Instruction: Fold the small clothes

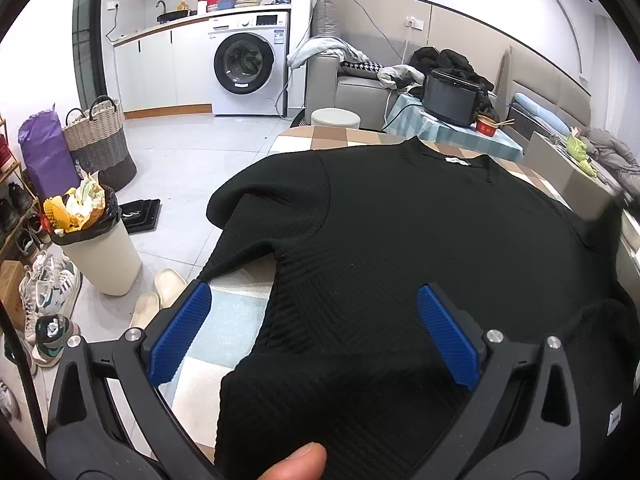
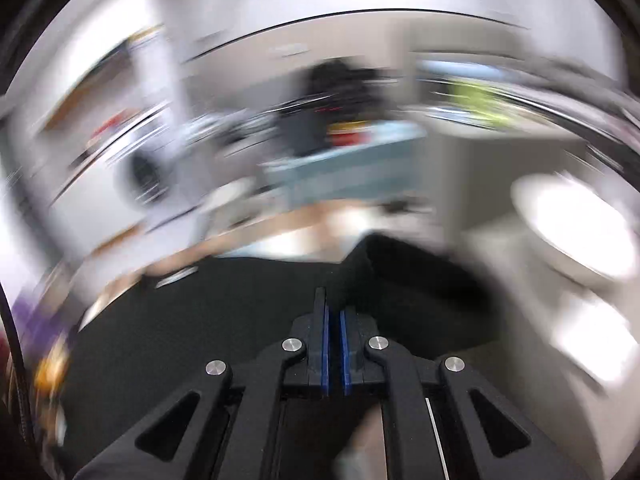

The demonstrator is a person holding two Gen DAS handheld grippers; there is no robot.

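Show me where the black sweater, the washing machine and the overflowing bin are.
black sweater (image 1: 420,248): left wrist view, on the middle of its ribbed body.
washing machine (image 1: 245,65): left wrist view, on its round door.
overflowing bin (image 1: 106,262): left wrist view, on its cream side wall.

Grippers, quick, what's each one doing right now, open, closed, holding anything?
Left gripper: open, blue pads spread wide over the black top, not pinching it.
Right gripper: closed; nothing visibly clamped between its pads, view blurred.
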